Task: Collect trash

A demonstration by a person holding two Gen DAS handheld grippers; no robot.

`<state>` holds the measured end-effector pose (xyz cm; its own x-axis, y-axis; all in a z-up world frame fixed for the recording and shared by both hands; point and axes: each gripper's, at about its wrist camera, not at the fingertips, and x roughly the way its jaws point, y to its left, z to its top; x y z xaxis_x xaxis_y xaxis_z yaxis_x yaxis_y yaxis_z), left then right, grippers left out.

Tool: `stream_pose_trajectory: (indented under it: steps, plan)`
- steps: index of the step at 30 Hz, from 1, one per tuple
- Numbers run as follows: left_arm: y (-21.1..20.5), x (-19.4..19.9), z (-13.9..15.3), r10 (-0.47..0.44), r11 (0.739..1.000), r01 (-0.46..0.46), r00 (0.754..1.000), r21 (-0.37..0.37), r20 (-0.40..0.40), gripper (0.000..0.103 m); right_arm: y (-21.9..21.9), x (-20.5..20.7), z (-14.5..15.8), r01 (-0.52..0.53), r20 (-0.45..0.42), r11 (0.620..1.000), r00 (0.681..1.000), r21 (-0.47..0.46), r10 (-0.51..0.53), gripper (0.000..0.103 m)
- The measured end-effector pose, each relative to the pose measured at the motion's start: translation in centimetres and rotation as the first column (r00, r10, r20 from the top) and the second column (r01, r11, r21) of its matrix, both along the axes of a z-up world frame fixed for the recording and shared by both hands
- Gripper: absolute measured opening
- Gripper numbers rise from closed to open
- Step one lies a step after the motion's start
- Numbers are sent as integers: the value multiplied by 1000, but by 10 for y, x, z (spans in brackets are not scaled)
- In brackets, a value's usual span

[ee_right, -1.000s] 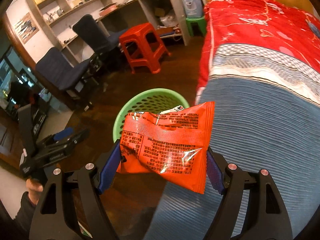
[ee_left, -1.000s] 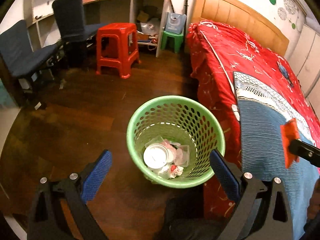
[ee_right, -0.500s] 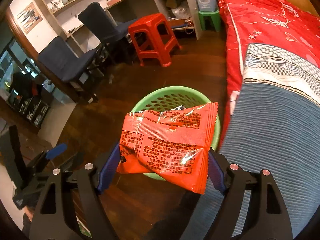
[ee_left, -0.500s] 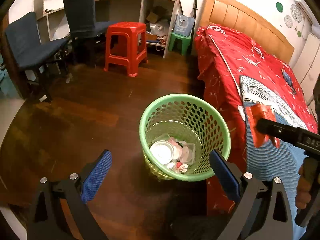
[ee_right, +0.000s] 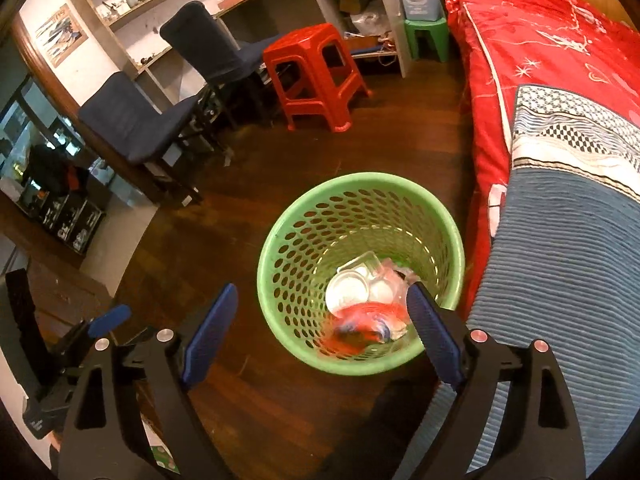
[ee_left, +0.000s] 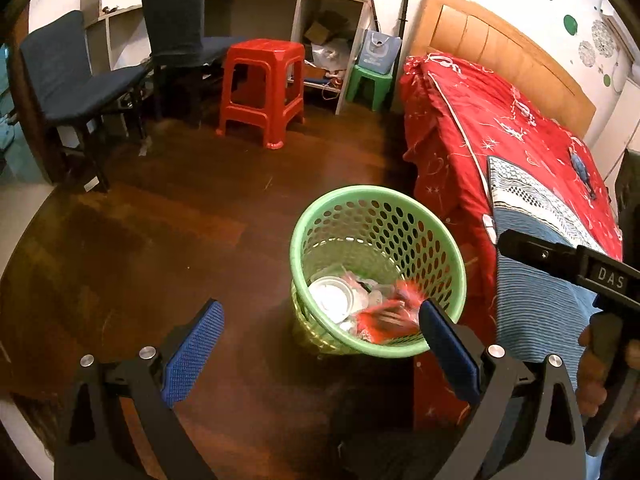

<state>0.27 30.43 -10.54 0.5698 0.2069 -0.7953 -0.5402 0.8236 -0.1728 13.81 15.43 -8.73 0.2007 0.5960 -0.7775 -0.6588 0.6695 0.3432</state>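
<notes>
Right gripper [ee_right: 320,328] over the green perforated wastebasket [ee_right: 280,240], fingers spread wide, nothing between them. Orange snack wrapper [ee_right: 360,326] is inside the basket, motion-blurred, on top of a white round lid [ee_right: 346,290] and clear plastic scraps. Left gripper [ee_left: 320,348] also spread wide and empty, off to the basket's side above the dark wood floor [ee_left: 160,240]. Basket stands just beside the bed [ee_left: 500,132] with red cover.
</notes>
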Motion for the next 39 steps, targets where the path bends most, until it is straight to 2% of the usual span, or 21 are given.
stream_pose_trajectory:
  steps: [11,27,39]
  plan:
    - [-13,-6,14,6,1000,-6,1000,16,18,95,-26,-20,22,-3,77,1000,997,7,2,86]
    - [-47,-27,47,17,998,-20,998,64,56,95,-106,-67,47,113,188,993,976,-22,-107,86]
    - [-93,-35,68,-39,993,30,997,117,72,96,-163,-98,57,215,251,976,947,-40,-199,90]
